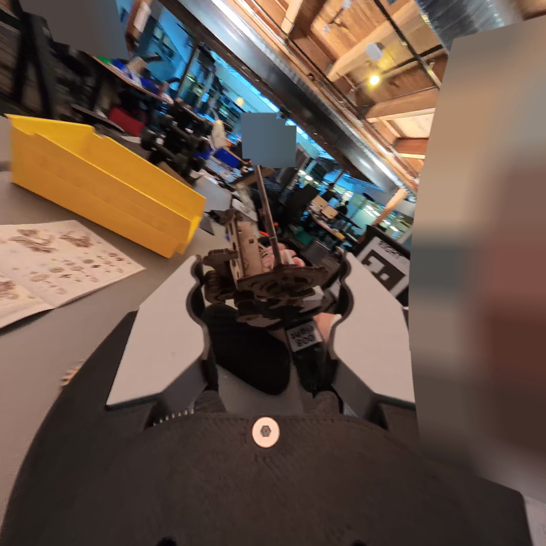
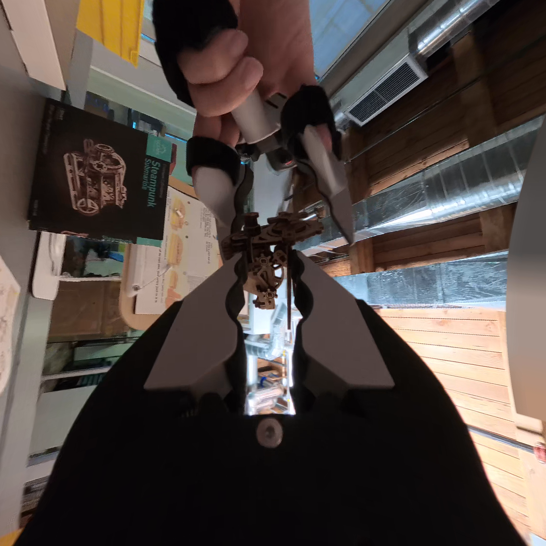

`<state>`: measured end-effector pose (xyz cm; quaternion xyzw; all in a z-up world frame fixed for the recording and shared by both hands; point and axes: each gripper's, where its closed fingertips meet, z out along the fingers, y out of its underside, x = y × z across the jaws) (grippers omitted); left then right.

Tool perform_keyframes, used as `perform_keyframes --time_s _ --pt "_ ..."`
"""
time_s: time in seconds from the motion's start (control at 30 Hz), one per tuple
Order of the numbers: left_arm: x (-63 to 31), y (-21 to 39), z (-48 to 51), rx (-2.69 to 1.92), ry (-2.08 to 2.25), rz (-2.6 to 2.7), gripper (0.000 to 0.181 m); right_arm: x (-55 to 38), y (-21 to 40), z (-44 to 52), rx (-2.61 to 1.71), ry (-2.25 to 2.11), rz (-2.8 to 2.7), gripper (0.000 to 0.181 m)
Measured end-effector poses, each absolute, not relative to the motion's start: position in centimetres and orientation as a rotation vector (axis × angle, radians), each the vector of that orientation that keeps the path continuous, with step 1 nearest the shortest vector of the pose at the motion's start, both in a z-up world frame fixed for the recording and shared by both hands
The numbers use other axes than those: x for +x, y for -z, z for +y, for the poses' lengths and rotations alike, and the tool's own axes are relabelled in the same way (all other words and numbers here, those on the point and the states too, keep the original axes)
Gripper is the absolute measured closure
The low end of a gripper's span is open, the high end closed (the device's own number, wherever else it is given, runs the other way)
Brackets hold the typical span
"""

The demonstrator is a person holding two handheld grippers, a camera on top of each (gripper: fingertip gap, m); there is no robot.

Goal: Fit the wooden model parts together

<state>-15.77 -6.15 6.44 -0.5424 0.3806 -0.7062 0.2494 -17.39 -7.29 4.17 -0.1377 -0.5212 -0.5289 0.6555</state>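
Note:
A dark wooden model [image 1: 274, 283], made of a gear-cut plate with gears and an upright frame, is held in the air. My left gripper [image 1: 269, 266] is shut on the plate's edges. A thin rod [image 1: 266, 206] sticks out of the plate. In the right wrist view my right gripper [image 2: 267, 260] is closed around the model's gear cluster [image 2: 266, 274], with the rod [image 2: 290, 292] against its right finger. The left gripper [image 2: 288, 224] and a gloved hand [image 2: 224, 68] face it from above, on the plate [image 2: 283, 229].
A yellow bin [image 1: 103, 183] and an instruction sheet [image 1: 59, 260] lie on the grey table [image 1: 88, 339] to the left. The right wrist view shows the black model box [image 2: 94, 171], another instruction page [image 2: 183, 251] and a white box [image 2: 35, 38].

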Motion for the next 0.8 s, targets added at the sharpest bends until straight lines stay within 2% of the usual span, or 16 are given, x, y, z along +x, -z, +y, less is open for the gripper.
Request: perform_keyframes --time_s 0.03,0.07,0.3,0.4,0.6,0.8 --pt "-15.7 -6.0 -5.4 -1.493 1.879 1.012 0.094 -17.4 -3.9 -6.9 -0.350 1.177 -1.193 0.154" --pt "-15.6 -5.7 -4.8 -1.507 1.871 0.971 0.099 -17.3 -3.7 -6.3 -0.415 1.156 -1.198 0.154" --pt "-16.0 -3.2 -0.9 -1.736 2.231 0.608 0.101 -16.5 -1.5 -3.7 -0.920 0.628 -1.186 0.155" --pt "-16.2 -2.1 0.1 -1.750 2.119 0.719 0.102 -16.4 -1.8 -3.7 -1.042 0.395 -1.126 0.155" --pt "-18.2 -3.8 1.0 -1.452 1.895 1.012 0.118 -16.5 -2.8 -4.5 -1.118 0.049 -1.057 0.155" --pt "-18.8 -5.6 -1.9 -1.293 2.053 1.113 0.139 -17.2 -3.3 -5.8 -1.082 -0.108 -1.077 0.154"
